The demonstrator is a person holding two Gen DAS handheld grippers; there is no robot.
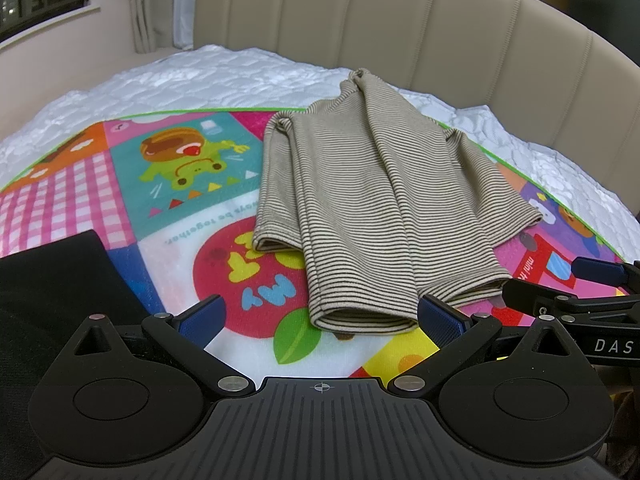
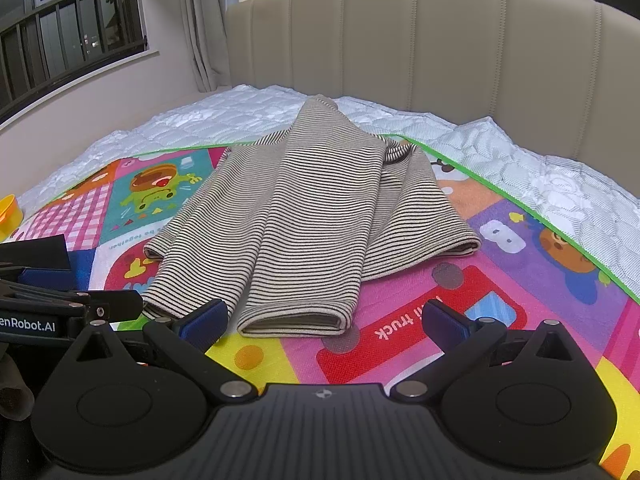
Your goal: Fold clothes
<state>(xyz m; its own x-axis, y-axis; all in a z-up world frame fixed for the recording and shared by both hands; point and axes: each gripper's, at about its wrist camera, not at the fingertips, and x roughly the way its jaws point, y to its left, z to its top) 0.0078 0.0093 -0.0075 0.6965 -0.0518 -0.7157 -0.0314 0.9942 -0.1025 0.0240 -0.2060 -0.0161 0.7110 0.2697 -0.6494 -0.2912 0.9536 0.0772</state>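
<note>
From the left wrist view, the left tool hangs low over the play mat, its two blue fingers spread wide and holding nothing. The striped garment lies ahead from 12 to 1 o'clock, already doubled lengthwise with both sleeves laid down over the body, their cuffs pointing back toward the camera. One cuff sits just inside the right-hand finger, probably so the near end can be pinched for the next fold. The right tool shows at 3 o'clock. A black cloth lies at 9 o'clock.

From the right wrist view, the right tool is likewise spread and empty, the garment's near cuff between its fingers but untouched. The mat keeps the garment off the white quilt; the headboard rises at 12 o'clock. The left tool waits at 9 o'clock.
</note>
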